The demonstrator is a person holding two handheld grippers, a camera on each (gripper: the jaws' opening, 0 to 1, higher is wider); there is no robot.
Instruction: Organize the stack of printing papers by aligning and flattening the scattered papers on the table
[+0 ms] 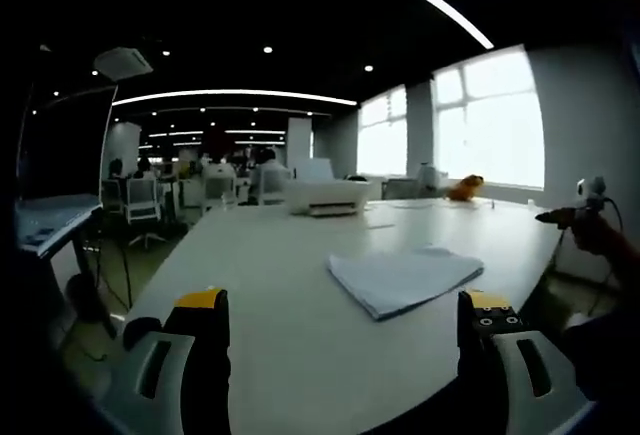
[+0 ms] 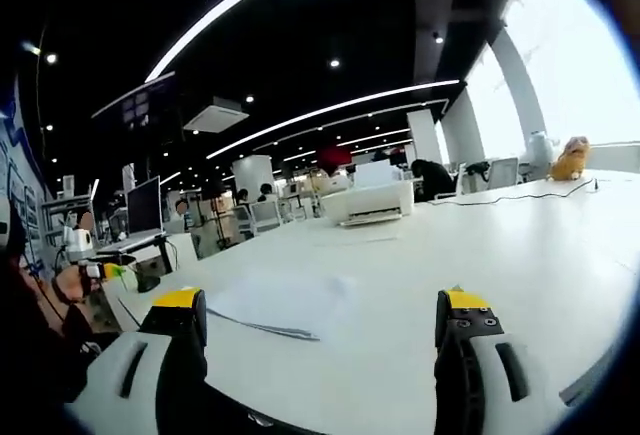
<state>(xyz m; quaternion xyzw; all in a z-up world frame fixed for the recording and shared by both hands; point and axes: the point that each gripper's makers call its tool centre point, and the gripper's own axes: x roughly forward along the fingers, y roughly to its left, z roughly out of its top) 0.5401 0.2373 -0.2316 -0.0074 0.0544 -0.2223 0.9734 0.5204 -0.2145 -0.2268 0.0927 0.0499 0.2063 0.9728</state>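
Left gripper view shows the loose stack of white printing papers lying skewed on the long white worktop before the white printer, both grippers' fingers wide and empty, so careless pushing could crumple sheets.

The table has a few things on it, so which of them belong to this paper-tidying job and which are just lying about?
Part of the job:
- stack of papers, lying loose on the white table
- left gripper and right gripper, both open, short of the papers

Just lying about:
- white printer
- orange plush toy near the window
- cable trailing across the table
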